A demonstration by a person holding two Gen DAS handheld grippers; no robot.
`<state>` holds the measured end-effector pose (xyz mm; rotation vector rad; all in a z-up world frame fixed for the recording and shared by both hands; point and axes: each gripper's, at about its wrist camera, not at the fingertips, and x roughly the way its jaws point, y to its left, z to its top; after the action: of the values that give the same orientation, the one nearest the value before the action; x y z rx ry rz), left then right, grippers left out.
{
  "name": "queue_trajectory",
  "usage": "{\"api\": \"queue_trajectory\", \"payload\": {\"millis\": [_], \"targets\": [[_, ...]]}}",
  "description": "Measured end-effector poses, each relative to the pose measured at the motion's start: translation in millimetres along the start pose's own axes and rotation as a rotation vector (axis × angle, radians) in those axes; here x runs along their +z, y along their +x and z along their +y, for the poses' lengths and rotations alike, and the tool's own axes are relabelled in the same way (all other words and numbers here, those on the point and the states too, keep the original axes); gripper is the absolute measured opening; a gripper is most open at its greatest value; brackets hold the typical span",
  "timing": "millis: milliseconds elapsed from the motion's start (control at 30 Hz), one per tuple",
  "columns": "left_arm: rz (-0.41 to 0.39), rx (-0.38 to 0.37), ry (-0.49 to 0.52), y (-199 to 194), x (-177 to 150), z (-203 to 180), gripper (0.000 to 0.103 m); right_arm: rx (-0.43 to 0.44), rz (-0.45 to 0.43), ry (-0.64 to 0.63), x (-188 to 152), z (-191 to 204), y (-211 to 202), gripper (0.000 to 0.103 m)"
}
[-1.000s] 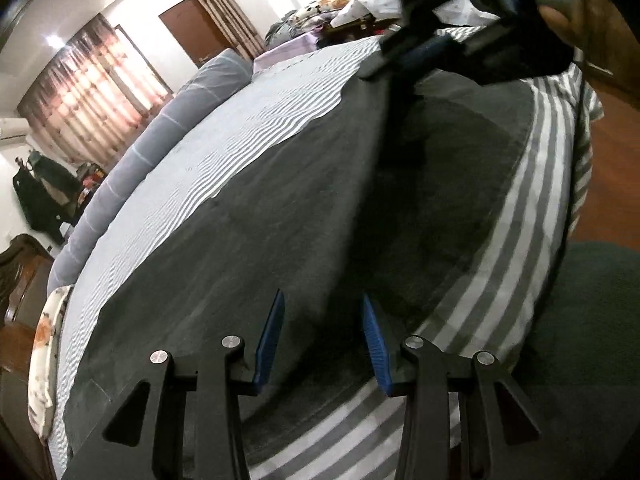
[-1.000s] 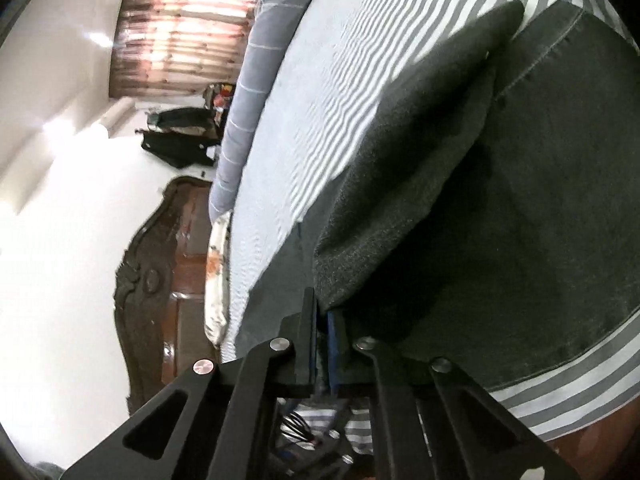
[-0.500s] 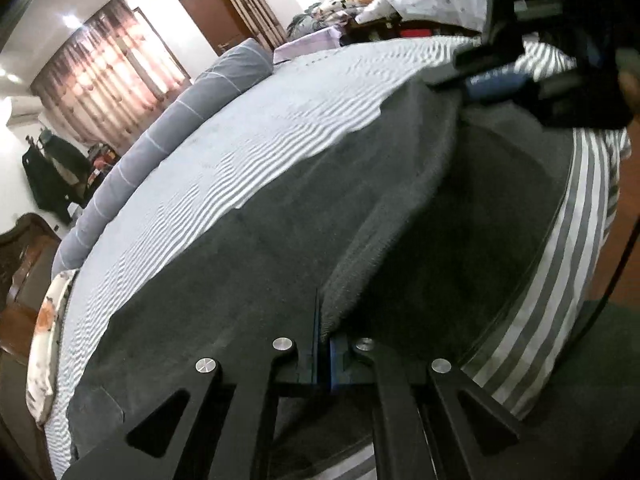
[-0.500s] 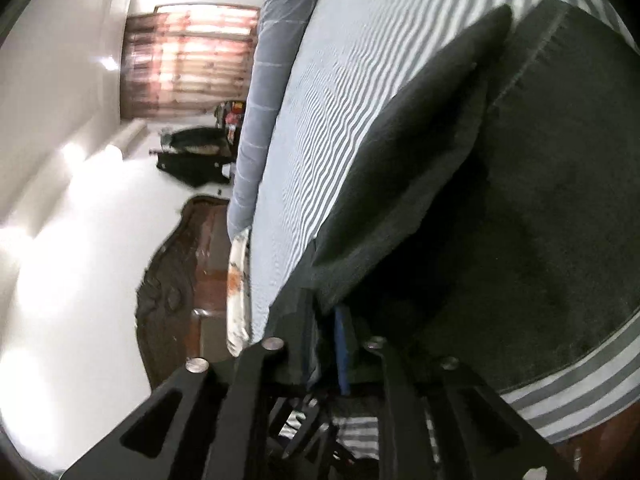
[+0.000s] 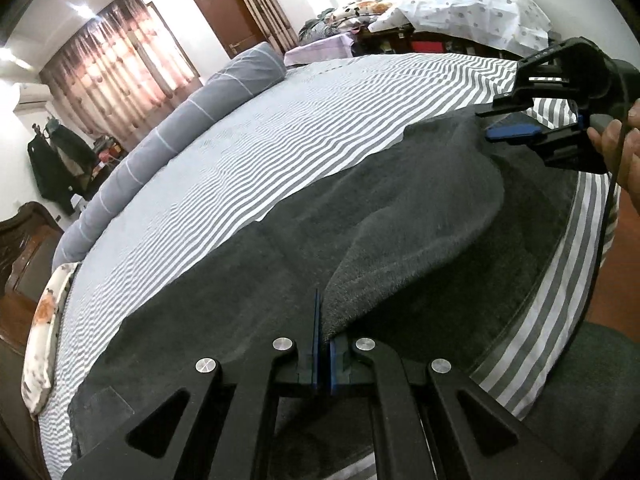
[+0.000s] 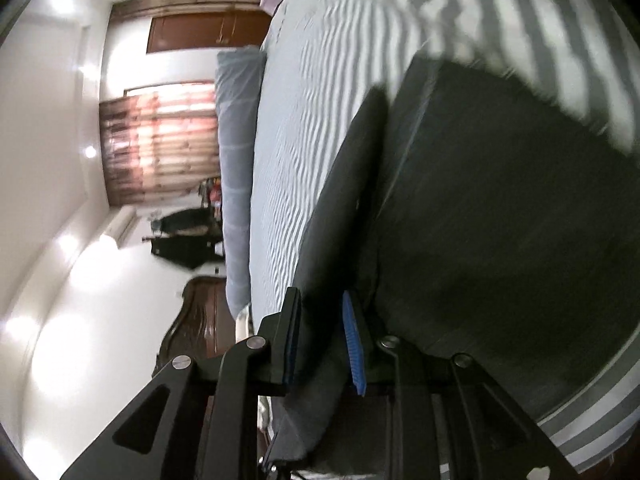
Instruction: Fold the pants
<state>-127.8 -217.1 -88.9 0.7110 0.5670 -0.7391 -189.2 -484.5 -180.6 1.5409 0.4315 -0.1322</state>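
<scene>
Dark grey pants (image 5: 248,300) lie spread on a grey-and-white striped bed (image 5: 280,132). My left gripper (image 5: 323,354) is shut on a raised fold of the pants (image 5: 416,240), lifted above the lower layer. In the left wrist view my right gripper (image 5: 500,122) is at the far end of the same fold, jaws parted, the cloth slack below it. In the right wrist view, which is blurred, my right gripper (image 6: 320,340) stands open with the fold edge (image 6: 340,216) loose between its pads; the pants (image 6: 500,220) fill the right.
A long grey bolster (image 5: 172,136) lies along the bed's far side. A flowered pillow (image 5: 44,320) is at the left end. Covered furniture (image 5: 460,12) stands beyond the bed. The bed's near edge (image 5: 560,304) drops to a wooden floor at right.
My left gripper closed on the pants fold and lifted it. My right gripper opened, released the fold and swung over the bed.
</scene>
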Motion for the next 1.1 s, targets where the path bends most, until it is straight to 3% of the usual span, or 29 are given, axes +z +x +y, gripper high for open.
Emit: {"api": "queue_trajectory", "payload": {"millis": [300, 633, 733, 867, 1100], "targets": [[-0.001, -0.006, -0.04, 0, 4, 10, 0.003, -0.036, -0.024, 0.013, 6, -17, -7, 0.022], [-0.021, 0.001, -0.082, -7, 16, 27, 0.003, -0.005, 0.047, 0.002, 6, -10, 25, 0.021], [-0.018, 0.0, -0.084, -7, 17, 29, 0.003, -0.001, 0.016, -0.004, 24, -4, 31, 0.019], [-0.018, 0.0, -0.085, -6, 17, 29, 0.003, -0.032, -0.008, -0.035, 38, 3, 27, 0.007], [0.007, -0.017, -0.034, -2, 13, 21, 0.003, -0.075, -0.075, -0.118, 46, 29, -13, 0.005]]}}
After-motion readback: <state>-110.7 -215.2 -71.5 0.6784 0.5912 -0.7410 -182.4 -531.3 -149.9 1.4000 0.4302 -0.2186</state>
